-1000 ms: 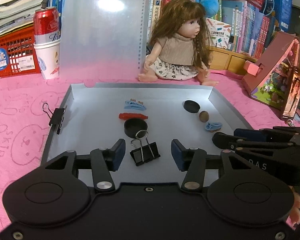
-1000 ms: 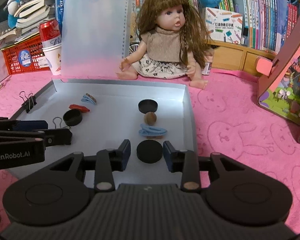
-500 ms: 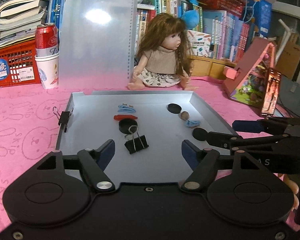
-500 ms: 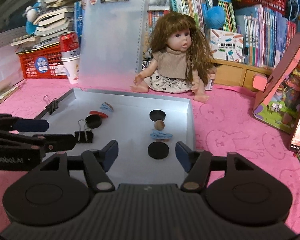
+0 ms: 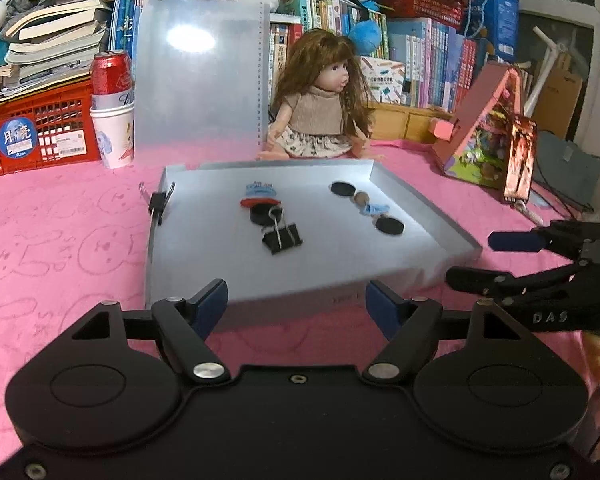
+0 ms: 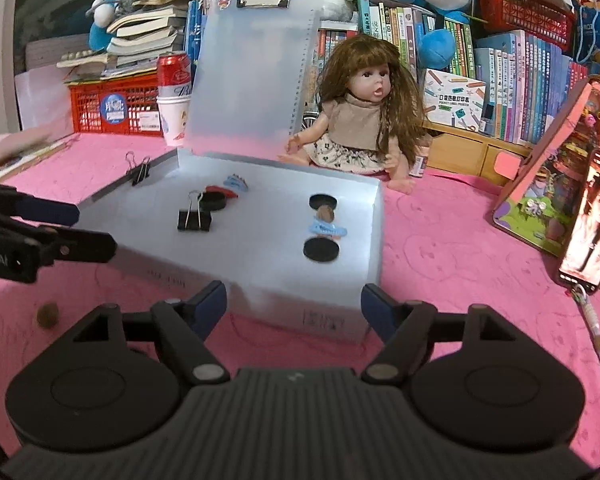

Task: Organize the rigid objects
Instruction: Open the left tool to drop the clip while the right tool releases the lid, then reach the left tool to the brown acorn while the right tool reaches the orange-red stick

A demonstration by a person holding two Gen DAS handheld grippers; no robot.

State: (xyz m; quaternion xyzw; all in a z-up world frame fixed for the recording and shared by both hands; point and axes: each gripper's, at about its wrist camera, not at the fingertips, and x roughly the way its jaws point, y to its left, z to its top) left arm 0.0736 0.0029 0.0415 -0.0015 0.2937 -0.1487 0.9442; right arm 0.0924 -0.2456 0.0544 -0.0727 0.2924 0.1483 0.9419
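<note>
A shallow grey tray [image 5: 420,216] lies on the pink cloth. In it are a black binder clip [image 5: 282,236], three black discs [image 5: 389,225], blue and red hair clips [image 5: 260,189] and a brown nut [image 5: 361,199]. Another binder clip [image 5: 158,204] grips the tray's left rim. My left gripper [image 5: 296,296] stands open over the cloth just short of the tray's near edge, with nothing between its jaws. My right gripper [image 6: 293,296] hangs before the tray's near right corner; its jaws are opening and hold nothing. A small brown ball [image 6: 47,314] lies on the cloth at the left.
Behind the tray stand a translucent clipboard [image 5: 198,80] and a seated doll [image 5: 320,116]. A red can in a paper cup [image 5: 112,120] and a red crate [image 5: 32,132] are back left. A pink toy house [image 5: 488,132] and a phone [image 6: 588,220] stand at the right.
Both grippers have drawn back from inside the tray to the cloth before it, and their jaws have widened. The binder clip and black disc once between the jaws stay in the tray.
</note>
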